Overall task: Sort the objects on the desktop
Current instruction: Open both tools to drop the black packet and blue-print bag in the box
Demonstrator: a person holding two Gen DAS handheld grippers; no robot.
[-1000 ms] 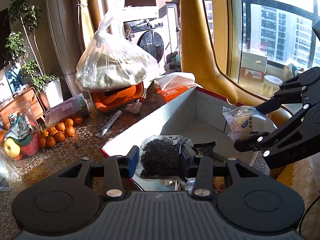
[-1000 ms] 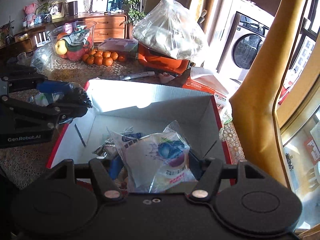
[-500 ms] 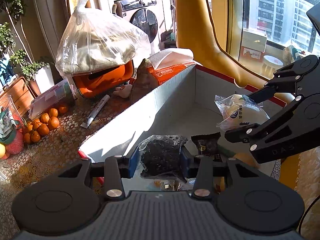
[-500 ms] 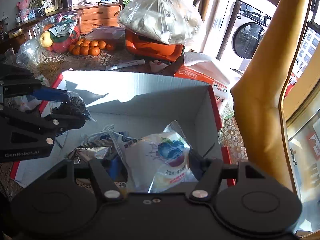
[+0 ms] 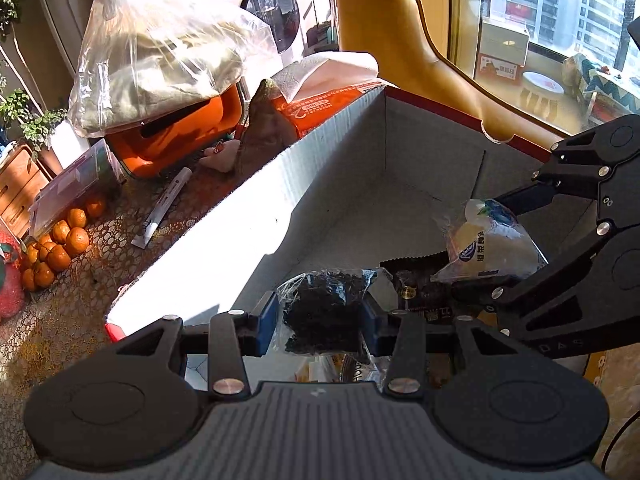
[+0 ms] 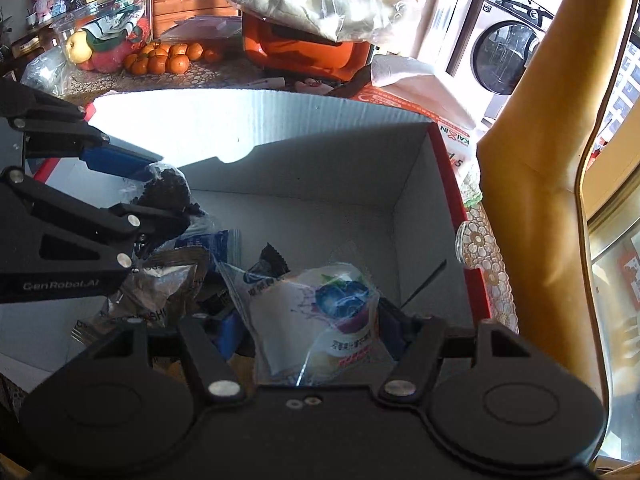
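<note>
A white cardboard box with a red outside (image 5: 344, 184) (image 6: 304, 140) stands open on the table. My left gripper (image 5: 320, 316) is shut on a clear bag of dark dried stuff (image 5: 324, 308) and holds it inside the box over its near left part; the bag also shows in the right wrist view (image 6: 166, 192). My right gripper (image 6: 316, 328) is shut on a white snack packet with a blueberry print (image 6: 320, 320) and holds it low inside the box, right of the left gripper; the packet also shows in the left wrist view (image 5: 492, 248). Several snack packets (image 6: 168, 280) lie on the box floor.
Left of the box lie a white marker (image 5: 164, 208), mandarins (image 5: 56, 244), a clear case (image 5: 68, 184), an orange container (image 5: 180, 136) under a full plastic bag (image 5: 160, 52), and an orange tissue pack (image 5: 320, 100). A yellow chair back (image 6: 532, 184) rises right of the box.
Both grippers have moved forward and down into the box with their packets still held. The box now fills more of both views.
</note>
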